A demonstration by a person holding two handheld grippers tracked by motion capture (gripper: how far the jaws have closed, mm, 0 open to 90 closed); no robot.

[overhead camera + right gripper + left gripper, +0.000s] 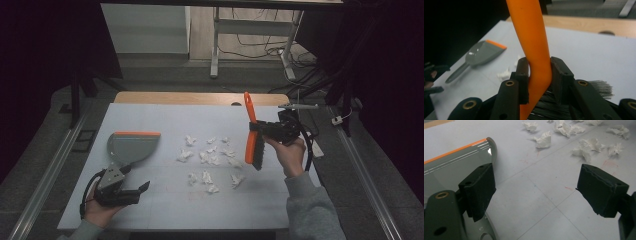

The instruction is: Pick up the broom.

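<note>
A: Two grippers are in use. State the pose of each.

B: The right gripper [267, 131] is raised above the right part of the table [165, 117], the hand [290, 152] under it with the forearm rising from the lower right. Its jaws are clamped on the orange handle of the brush [252, 132]; the handle points up and away, the bristles hang toward the table.

A: And the left?

B: The left gripper [137, 192] sits low at the table's near left corner, pointing right, jaws spread wide with nothing between them. The dustpan [130, 145] lies flat just beyond it, its handle toward the gripper.

A: Debris position?

B: The paper scraps [210, 157] lie scattered at mid-table, between dustpan and brush.
</note>
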